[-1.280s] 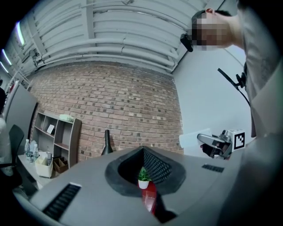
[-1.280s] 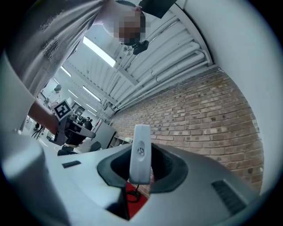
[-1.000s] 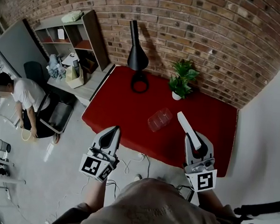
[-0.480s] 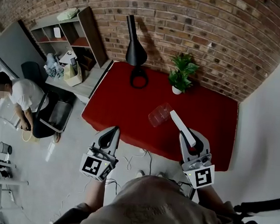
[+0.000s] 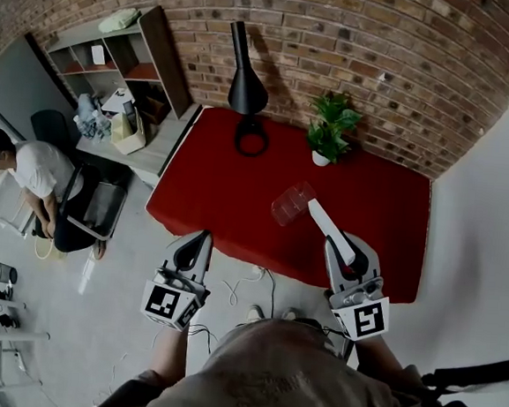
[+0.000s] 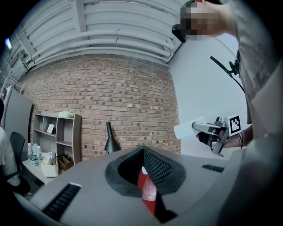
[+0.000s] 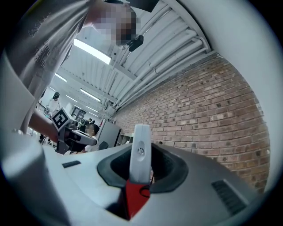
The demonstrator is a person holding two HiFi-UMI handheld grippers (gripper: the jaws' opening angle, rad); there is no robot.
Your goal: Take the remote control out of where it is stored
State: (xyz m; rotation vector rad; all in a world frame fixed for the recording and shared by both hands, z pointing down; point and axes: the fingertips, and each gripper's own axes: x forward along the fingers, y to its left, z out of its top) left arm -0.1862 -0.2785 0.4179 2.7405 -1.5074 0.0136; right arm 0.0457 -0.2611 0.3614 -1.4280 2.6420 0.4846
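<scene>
2 tongs [image 5: 202, 239] [image 5: 345, 245], 1 remote ctrl [image 5: 323, 220], 1 plant [image 5: 332, 130]

The head view is dim and muted, with even light and no glare on the red surface [image 5: 237, 197]. The lamp [image 5: 245, 82] throws a soft shadow to its right on the brick wall [image 5: 399, 69], so light reaches it from the left of the frame. Straight lines bow strongly toward the edges, and the brick courses arch. The 2 gripper views are round fisheye pictures with black corners. In the left gripper view the left hand-held gripper [image 6: 142, 150], close to the lens, is blurred while the bricks stay sharp. In the right gripper view the ceiling strip lights [image 7: 93, 51] blow out at upper left, and the remote control [image 7: 141, 154] looks soft and pale.
</scene>
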